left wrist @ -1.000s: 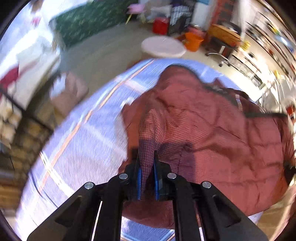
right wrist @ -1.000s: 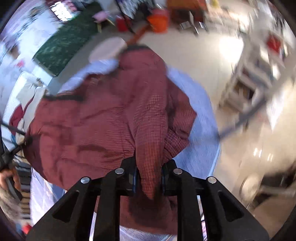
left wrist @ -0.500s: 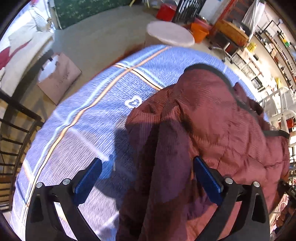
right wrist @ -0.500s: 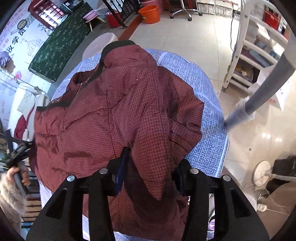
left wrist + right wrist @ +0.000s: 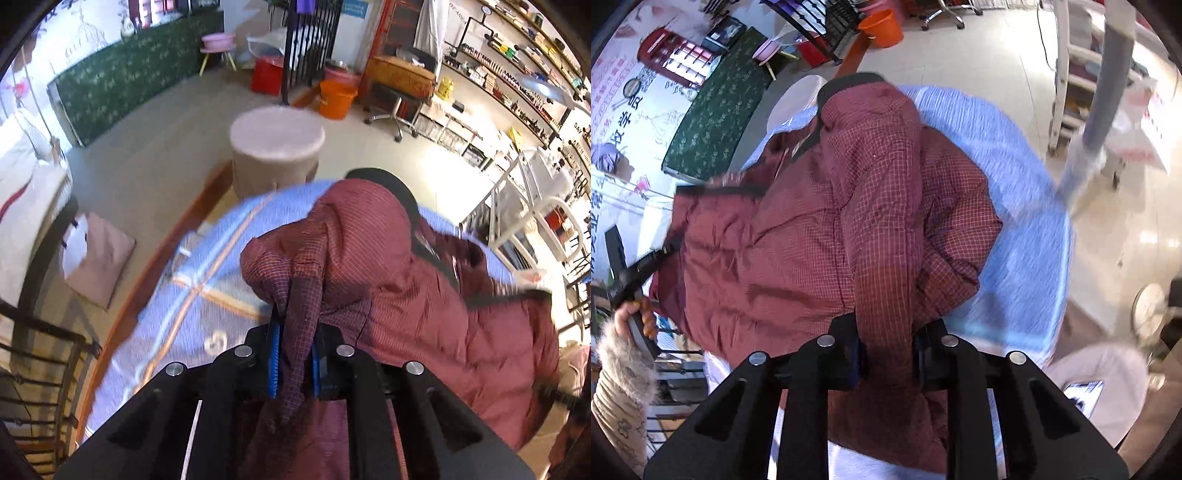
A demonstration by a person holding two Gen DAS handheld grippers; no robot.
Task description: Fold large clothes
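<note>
**Both grippers pinch the red jacket**

The left gripper point(image 5: 294, 354) has its jaws squeezed on a fold of the dark red checked puffy jacket point(image 5: 424, 306). The right gripper point(image 5: 886, 349) pinches another thick fold of it point(image 5: 827, 229), jaws a bit apart around the cloth. The jacket lies bunched on the blue striped cloth-covered table point(image 5: 207, 280). Farther off stands a round pale stool point(image 5: 277, 147), then an orange plastic bucket point(image 5: 337, 99).

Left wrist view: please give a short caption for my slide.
Left gripper shut on a fold of the maroon checked jacket above the blue cloth.
</note>
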